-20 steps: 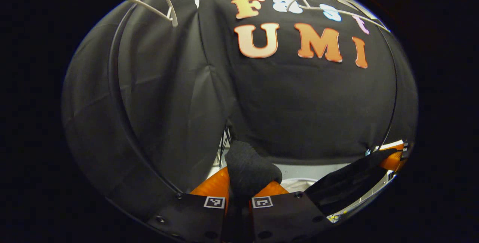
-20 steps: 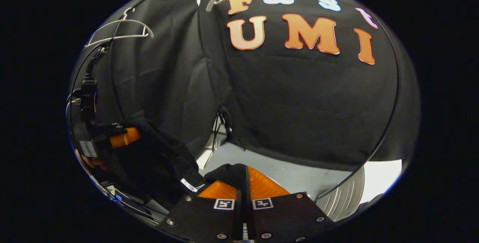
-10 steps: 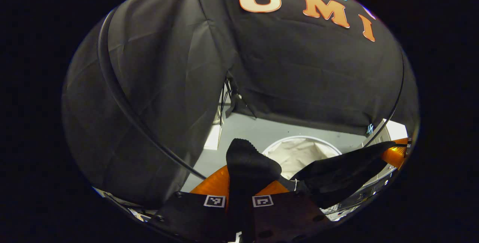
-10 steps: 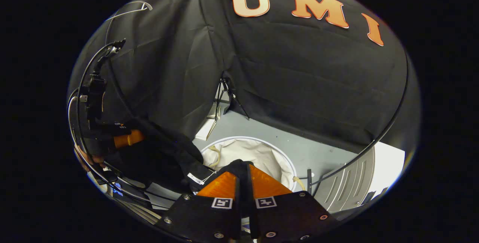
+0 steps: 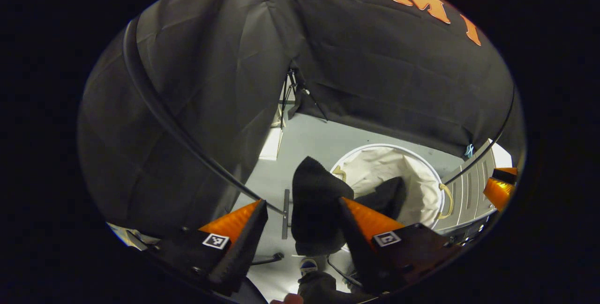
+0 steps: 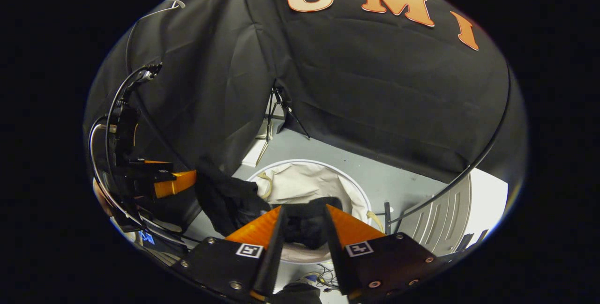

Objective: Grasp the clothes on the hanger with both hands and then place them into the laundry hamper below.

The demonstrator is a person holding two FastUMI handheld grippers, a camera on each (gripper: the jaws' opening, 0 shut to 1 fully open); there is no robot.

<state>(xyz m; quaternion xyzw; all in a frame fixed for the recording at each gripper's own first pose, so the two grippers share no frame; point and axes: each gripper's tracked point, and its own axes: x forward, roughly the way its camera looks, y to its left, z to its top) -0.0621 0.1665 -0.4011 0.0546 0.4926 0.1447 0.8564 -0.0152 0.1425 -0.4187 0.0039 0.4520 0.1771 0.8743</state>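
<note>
left gripper view: one black garment [image 5: 315, 210], one hamper [image 5: 424, 187], perhaps touching.

In the left gripper view, the left gripper [image 5: 300, 208] sits at about 6 o'clock, tipped down, with its two fingers spread wide apart. In the right gripper view, the right gripper [image 6: 303, 215] is also at 6 o'clock, tipped down, and its fingers are apart too, though not as wide. The left gripper [image 6: 187, 180] also sits at 9 o'clock in that view, with a hand [image 6: 101, 196] holding it from behind.
</note>
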